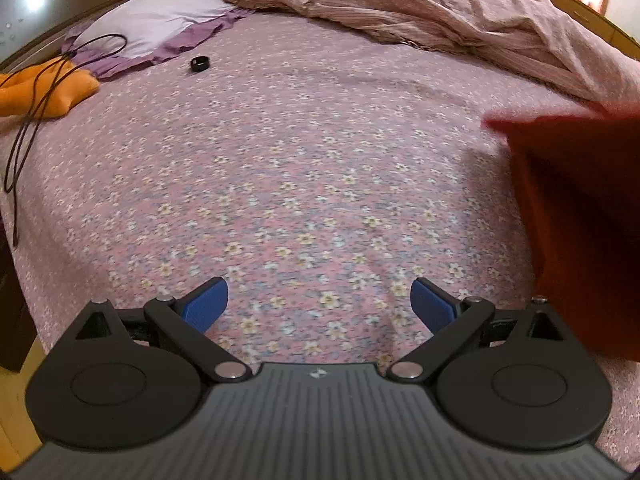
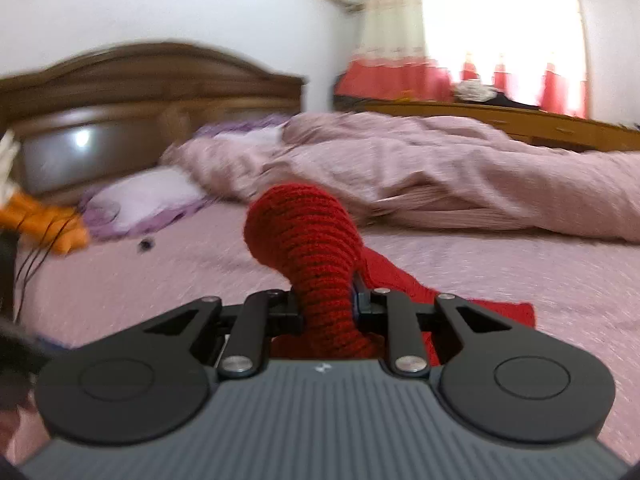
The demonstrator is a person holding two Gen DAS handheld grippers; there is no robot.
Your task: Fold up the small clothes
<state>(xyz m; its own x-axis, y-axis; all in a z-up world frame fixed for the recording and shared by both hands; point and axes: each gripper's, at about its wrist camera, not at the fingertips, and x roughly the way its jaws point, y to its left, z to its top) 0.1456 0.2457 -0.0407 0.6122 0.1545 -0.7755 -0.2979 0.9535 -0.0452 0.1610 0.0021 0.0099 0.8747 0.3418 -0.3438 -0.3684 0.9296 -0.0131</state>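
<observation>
A red knitted garment [image 2: 308,240] is pinched between the jaws of my right gripper [image 2: 326,300], which is shut on it. A bunched fold stands up above the fingers and the rest trails down to the bed at the right. In the left wrist view the same red garment [image 1: 576,216] hangs blurred at the right edge. My left gripper [image 1: 319,302] is open and empty, its blue pads [image 1: 206,304] wide apart, low over the pink flowered bedsheet [image 1: 304,152].
A crumpled pink duvet [image 1: 420,4] lies along the far side of the bed. A lilac pillow [image 1: 156,20], an orange cloth [image 1: 44,88] with a thin black cord [image 1: 28,136], and a small black ring [image 1: 199,63] lie at the far left. A wooden headboard [image 2: 140,92] stands behind.
</observation>
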